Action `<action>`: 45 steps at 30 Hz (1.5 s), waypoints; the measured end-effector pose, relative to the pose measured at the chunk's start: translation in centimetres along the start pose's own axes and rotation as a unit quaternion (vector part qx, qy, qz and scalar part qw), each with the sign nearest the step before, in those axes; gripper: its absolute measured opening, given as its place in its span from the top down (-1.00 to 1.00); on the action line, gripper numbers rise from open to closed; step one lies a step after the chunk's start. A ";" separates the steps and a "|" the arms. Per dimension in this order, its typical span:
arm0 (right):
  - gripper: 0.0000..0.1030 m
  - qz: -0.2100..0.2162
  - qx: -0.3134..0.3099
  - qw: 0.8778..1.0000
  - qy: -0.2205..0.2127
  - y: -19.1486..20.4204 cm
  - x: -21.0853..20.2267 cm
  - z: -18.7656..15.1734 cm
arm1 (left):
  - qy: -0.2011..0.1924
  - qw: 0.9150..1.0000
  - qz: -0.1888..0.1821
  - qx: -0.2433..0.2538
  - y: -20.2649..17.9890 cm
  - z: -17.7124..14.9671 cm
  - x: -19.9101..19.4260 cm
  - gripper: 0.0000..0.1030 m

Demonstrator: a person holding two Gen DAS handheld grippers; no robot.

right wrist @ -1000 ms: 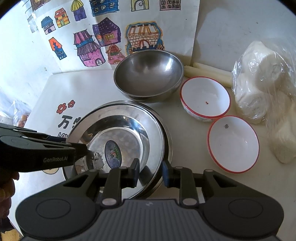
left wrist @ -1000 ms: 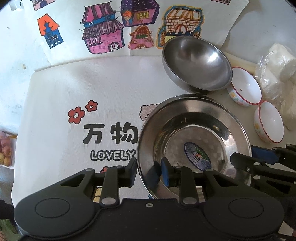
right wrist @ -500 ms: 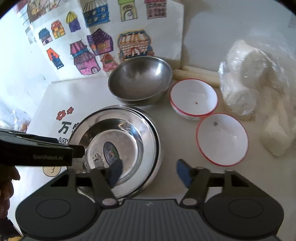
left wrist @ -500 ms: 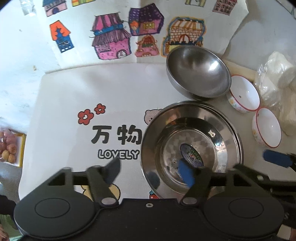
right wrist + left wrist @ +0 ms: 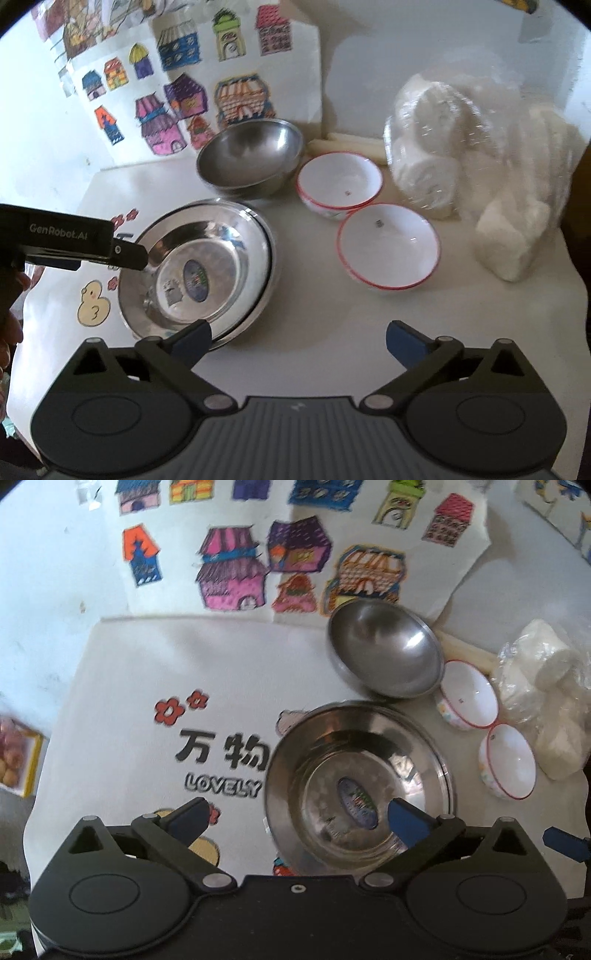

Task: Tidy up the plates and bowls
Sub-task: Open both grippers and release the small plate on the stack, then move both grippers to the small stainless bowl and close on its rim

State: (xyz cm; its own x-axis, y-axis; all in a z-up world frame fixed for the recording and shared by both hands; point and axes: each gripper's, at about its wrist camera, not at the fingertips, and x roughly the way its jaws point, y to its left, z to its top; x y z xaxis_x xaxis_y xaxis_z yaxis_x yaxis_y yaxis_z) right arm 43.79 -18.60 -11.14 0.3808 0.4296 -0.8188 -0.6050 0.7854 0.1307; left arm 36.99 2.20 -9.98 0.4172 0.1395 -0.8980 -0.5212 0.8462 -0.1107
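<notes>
Desk point(image 5: 314, 332) shot, going left to right: far left in the left wrist view there's a yellow-edged box of pinkish round things point(image 5: 14, 760) just off the edge of a white mat point(image 5: 129, 701) printed with red flowers, Chinese characters and "LOVELY". Behind the mat, a sheet of colourful house drawings point(image 5: 258, 565) leans against the wall. The left gripper point(image 5: 295, 818) hangs over the mat's right side with its jaws opening wide, one blue fingertip point(image 5: 402, 818) over the stacked steel plates point(image 5: 358, 775) and the other over the mat, neither pressing on anything. Those plates sit nested on the mat's right edge, a round sticker in the middle of the top one. Just behind them sits a deep steel bowl point(image 5: 249, 160), upright. Next come two white bowls with red rims, the far bowl point(image 5: 340, 181) and the near bowl point(image 5: 388, 245), touching or nearly so, both on the bare desk. The right gripper point(image 5: 297, 338) has its jaws opening too, with only desk between them, left fingertip just by the plates' rim. Far right is a clear plastic bag of white rolls point(image 5: 480, 177).
</notes>
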 end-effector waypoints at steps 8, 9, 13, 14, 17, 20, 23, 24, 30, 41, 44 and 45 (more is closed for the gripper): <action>-1.00 0.011 0.005 1.000 -0.016 -2.1 -0.3 0.0 | -0.026 0.999 0.014 0.024 -2.1 0.9 -0.2 -0.99; -1.00 0.013 0.003 1.000 -0.018 -2.3 -0.3 0.1 | -0.027 0.999 0.016 0.023 -2.3 1.0 -0.1 -0.99; -1.00 0.025 0.009 0.999 -0.042 -3.1 -0.5 1.6 | -0.031 0.999 0.014 0.015 -2.5 1.8 0.4 -0.99; -1.00 0.034 0.015 0.998 -0.048 -3.3 -0.6 2.2 | -0.034 0.999 0.007 0.011 -2.5 2.1 0.5 -0.99; -1.00 0.067 0.018 0.995 -0.069 -4.0 -0.3 4.5 | -0.046 0.999 0.002 -0.001 -2.5 3.1 0.9 -0.99; -1.00 0.085 0.006 0.993 -0.078 -4.2 0.5 7.0 | -0.050 0.999 0.013 -0.008 -2.4 4.2 1.5 -0.99; -1.00 0.103 0.001 0.992 -0.077 -4.3 1.7 9.3 | -0.047 0.998 0.028 -0.012 -2.2 5.5 2.7 -0.99; -1.00 0.111 0.002 0.991 -0.074 -4.3 2.0 10.0 | -0.048 0.998 0.034 -0.014 -2.1 5.8 3.0 -0.99; -1.00 0.127 -0.018 0.990 -0.062 -3.7 4.7 12.5 | -0.048 0.997 0.048 -0.023 -1.7 7.7 5.3 -0.99; -0.93 0.146 -0.012 0.988 -0.049 -2.8 8.8 14.1 | -0.027 0.996 0.083 -0.032 -2.1 8.5 7.8 -0.97; -0.77 0.147 -0.007 0.988 -0.049 -2.4 9.1 14.3 | -0.027 0.995 0.090 -0.034 -2.3 8.4 8.1 -0.89; -0.77 0.150 -0.002 0.987 -0.053 -2.3 9.2 14.4 | -0.027 0.995 0.090 -0.038 -2.3 8.4 8.1 -0.86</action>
State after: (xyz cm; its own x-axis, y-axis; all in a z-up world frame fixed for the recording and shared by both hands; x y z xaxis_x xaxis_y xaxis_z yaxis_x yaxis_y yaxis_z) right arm 58.75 -10.02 -10.89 0.2543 0.6870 -0.6807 -0.7040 0.6141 0.3567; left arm 47.81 5.71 -13.47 0.3502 0.3133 -0.8827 -0.6444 0.7645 0.0157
